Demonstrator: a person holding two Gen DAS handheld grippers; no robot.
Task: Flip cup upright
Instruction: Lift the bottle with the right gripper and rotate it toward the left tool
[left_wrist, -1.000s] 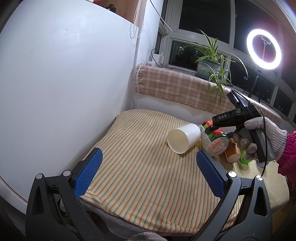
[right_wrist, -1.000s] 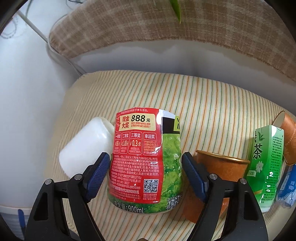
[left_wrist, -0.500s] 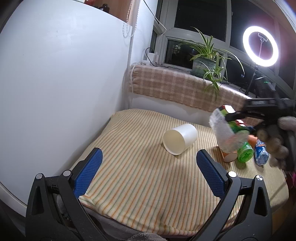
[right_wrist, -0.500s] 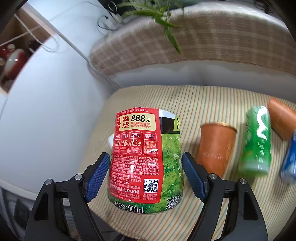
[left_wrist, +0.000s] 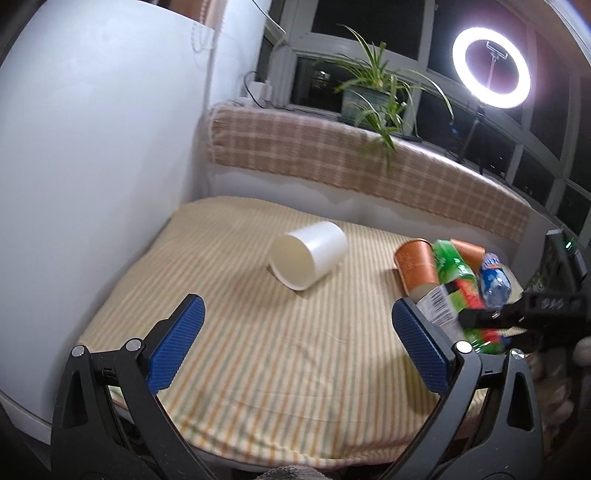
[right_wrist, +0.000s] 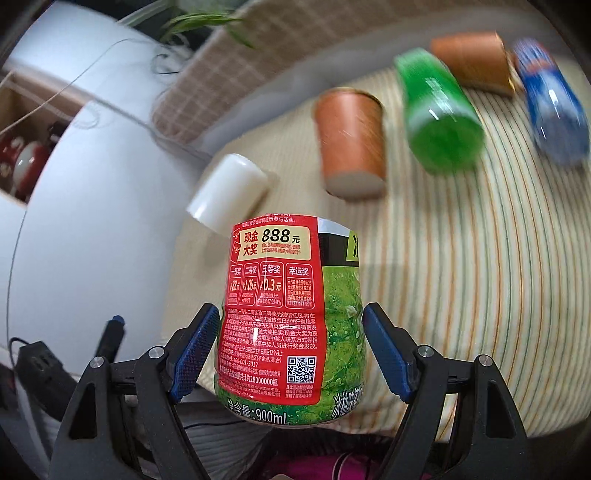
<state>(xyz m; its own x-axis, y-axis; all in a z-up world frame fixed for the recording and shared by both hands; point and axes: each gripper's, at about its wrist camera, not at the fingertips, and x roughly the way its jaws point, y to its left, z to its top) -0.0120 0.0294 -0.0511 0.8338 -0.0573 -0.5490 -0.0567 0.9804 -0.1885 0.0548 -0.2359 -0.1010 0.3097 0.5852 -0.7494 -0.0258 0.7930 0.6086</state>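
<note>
Striped cloth (left_wrist: 258, 350) in yellow and orange covers a low padded surface set in a corner, with a white wall on one side, a plaid-covered ledge (left_wrist: 332, 155) behind it, a spider plant (left_wrist: 373, 96) on the sill and a lit ring light (left_wrist: 490, 67) against the dark windows.

On the cloth, roughly mid-surface, a white cup (left_wrist: 308, 254) lies on its side, its open mouth turned toward the left gripper (left_wrist: 295, 347). That gripper hangs low over the near edge with its blue pads spread wide and nothing between them; the cup sits well ahead of the gap, so it looks lined up for an approach rather than a grasp.

The right gripper (right_wrist: 290, 354) has its pads pressed against the waist of a large green-tea bottle (right_wrist: 291, 321) with a red label, marked 900 mL, and holds it clear of the cloth near the front edge. My guess is that the bottle is being carried out of the way, since it would crowd the cup.

Further right lie two brown paper cups, one (right_wrist: 351, 144) nearer and one (right_wrist: 471, 61) behind, with a green bottle (right_wrist: 439, 118) and a blue bottle (right_wrist: 554, 110) among them, all tipped over and close together. The right-wrist view is blurred there, so their exact contact is hard to tell.

The white cup is not yet upright.
</note>
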